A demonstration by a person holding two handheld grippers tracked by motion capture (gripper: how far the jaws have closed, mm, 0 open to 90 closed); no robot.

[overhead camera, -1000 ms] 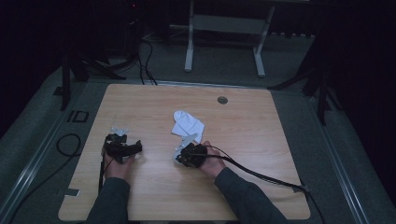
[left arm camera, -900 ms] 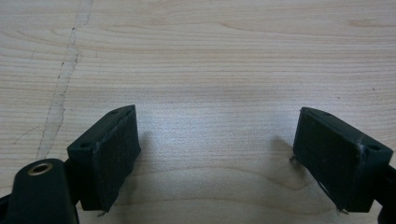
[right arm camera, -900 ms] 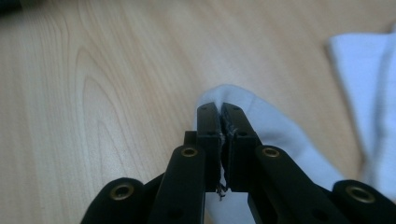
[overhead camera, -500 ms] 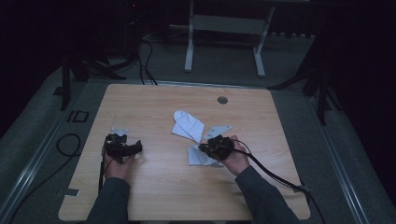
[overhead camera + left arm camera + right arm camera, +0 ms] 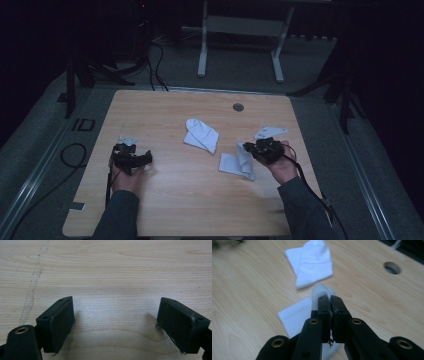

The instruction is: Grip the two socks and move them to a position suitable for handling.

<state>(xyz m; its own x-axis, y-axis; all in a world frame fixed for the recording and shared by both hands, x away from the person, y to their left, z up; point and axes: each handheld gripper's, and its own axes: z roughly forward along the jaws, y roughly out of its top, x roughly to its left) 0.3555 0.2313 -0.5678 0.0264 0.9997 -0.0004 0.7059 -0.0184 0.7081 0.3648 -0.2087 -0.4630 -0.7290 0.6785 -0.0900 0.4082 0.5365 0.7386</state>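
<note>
A white sock [image 5: 234, 163] lies partly on the wooden table [image 5: 190, 200], its right end lifted by my right gripper [image 5: 252, 150]. In the right gripper view the jaws of that gripper [image 5: 329, 300] are pressed together on the sock [image 5: 294, 315], whose toe end bulges up just past the tips. A second white sock [image 5: 201, 135], folded over, lies flat near the table's middle, beyond and to the left of the held sock [image 5: 312, 262]. My left gripper [image 5: 131, 159] rests at the table's left, open [image 5: 115, 305] over bare wood with nothing between its pads.
A round cable hole [image 5: 238, 107] sits in the table near its far edge [image 5: 392, 267]. Cables trail from both grippers toward the front edge. Dark floor, cables and a white stand's legs [image 5: 202, 50] lie beyond the table.
My right gripper has moved to the right and slightly up, pulling the held sock along and away from the folded sock. The left gripper has stayed put.
</note>
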